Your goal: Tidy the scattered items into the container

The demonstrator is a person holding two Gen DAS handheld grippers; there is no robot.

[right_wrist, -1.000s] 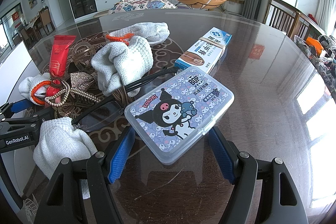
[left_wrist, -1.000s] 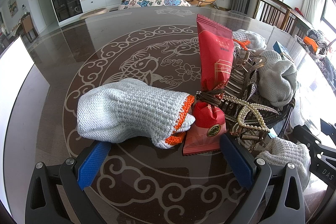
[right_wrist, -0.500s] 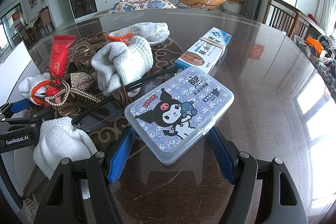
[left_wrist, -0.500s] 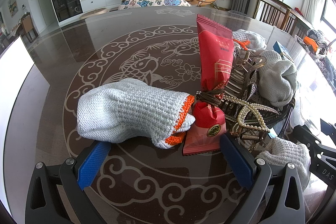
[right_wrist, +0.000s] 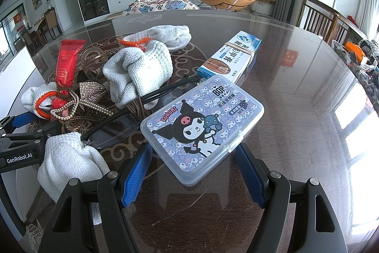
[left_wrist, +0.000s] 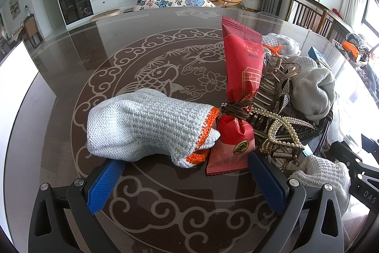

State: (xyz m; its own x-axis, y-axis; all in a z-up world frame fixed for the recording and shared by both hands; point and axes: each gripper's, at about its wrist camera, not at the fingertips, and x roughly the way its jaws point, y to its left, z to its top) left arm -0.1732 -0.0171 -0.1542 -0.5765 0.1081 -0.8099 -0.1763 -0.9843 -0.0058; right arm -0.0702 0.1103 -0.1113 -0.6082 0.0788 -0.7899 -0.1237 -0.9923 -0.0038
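While both grippers gape empty, left gripper (left_wrist: 182,184) faces the knitted glove (left_wrist: 146,127), right gripper (right_wrist: 193,172) the plastic box (right_wrist: 201,129) on the table (right_wrist: 296,87); nothing is picked yet, so closing comes next.

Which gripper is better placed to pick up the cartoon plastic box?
Right. The right gripper is open, with the cartoon plastic box lying just ahead between its fingers. The left gripper is open before the knitted glove.
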